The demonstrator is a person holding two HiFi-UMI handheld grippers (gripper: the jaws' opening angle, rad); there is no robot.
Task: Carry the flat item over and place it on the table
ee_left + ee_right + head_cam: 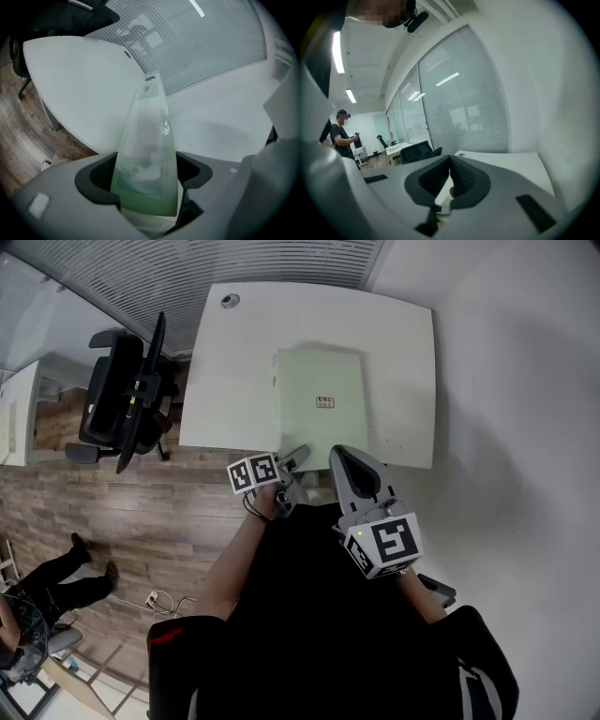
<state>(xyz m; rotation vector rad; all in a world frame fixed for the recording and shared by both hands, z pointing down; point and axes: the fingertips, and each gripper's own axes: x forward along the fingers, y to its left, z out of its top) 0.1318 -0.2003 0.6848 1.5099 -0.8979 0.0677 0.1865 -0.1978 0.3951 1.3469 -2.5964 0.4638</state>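
Reaching up from the bottom of the head view, the bare left forearm [232, 563] slants toward the centre of the frame. It ends at the left claw [296, 459], which noses up and to the right at the near edge of the white surface [403, 362]. The right wrist [417, 585] comes in from the lower right. The right claw [345, 457] points up the frame just beside the left one, so both tips sit close together at that same edge.

The left claw stands wide. In the left gripper view the near end of the flat item [319, 381] fills the gap between its two dark pads, and nothing shows them pinching it. The right claw is closed, its jaws meeting at the tips in the right gripper view. A pale sliver shows low in the slit, too small to name.

The flat item, pale green and translucent, lies in the middle of the surface. Its long axis runs from bottom to top of the head view, with the near short edge at the claws and the far one pointing to the back of the surface. A small red label [325, 402] sits near the middle of its upper face.
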